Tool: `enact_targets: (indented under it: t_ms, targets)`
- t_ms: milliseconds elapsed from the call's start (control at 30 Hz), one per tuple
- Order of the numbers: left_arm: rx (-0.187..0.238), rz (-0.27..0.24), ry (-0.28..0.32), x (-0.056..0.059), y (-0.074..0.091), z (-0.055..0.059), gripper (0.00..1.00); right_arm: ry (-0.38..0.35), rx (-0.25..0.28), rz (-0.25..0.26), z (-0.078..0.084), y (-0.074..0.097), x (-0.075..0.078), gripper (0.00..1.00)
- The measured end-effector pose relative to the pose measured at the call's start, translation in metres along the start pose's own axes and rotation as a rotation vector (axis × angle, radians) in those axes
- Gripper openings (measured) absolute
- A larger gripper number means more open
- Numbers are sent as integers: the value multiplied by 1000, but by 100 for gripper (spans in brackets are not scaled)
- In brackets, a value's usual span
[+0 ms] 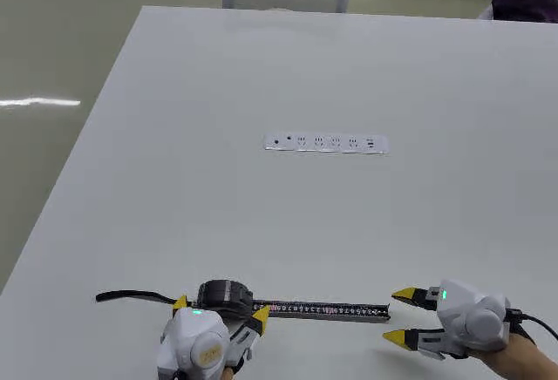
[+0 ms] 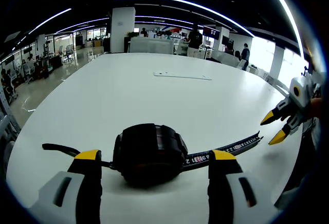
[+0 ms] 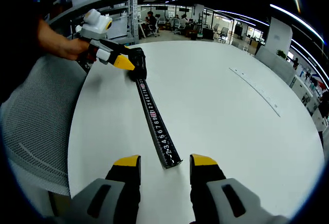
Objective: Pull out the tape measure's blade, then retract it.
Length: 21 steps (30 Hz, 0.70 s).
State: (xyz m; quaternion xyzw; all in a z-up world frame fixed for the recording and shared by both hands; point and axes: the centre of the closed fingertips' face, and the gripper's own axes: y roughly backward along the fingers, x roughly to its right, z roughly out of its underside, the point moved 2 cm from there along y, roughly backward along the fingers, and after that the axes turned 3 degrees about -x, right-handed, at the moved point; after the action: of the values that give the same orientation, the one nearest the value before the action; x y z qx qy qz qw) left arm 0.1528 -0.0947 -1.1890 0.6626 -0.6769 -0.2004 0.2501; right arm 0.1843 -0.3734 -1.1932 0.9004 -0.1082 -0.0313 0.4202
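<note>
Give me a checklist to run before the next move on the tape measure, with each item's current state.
1. Blade out, flat on the table: ok.
2. Right gripper open, fingers clear of the blade tip: ok.
3. Left gripper shut on the case: not ok, fingers straddle it with gaps.
4. Blade lock: cannot tell.
5. Retract path free, power strip far off: ok.

The left gripper [image 1: 220,308] is held at lower left, jaws spread wide; the right gripper [image 1: 398,315], at lower right, is likewise parted.
</note>
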Motion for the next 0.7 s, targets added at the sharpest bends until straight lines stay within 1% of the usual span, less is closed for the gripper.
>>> enact_targets:
  t_ms: [33, 167, 267, 300, 400, 567, 700]
  targets:
    - [0, -2, 1, 0, -1, 1, 83, 12, -1, -10, 1, -1, 1, 36]
    - [-8, -6, 9, -1, -4, 3, 82, 20, -2, -47, 5, -5, 6, 33]
    - [5, -6, -10, -1, -4, 1, 81, 39, -9, -66, 8, -9, 9, 31]
    - [7, -6, -8, 0, -5, 1, 81, 37, -3, -75, 9, -10, 11, 30]
    - [7, -7, 1, 0, -7, 1, 81, 46, 6, -92, 8, -11, 12, 27]
    - [0, -13, 10, 0, -12, 1, 80, 53, 8, -112, 13, -15, 15, 23]
    - [1, -14, 20, 0, -15, 0, 80, 66, 3, -133, 18, -19, 13, 21]
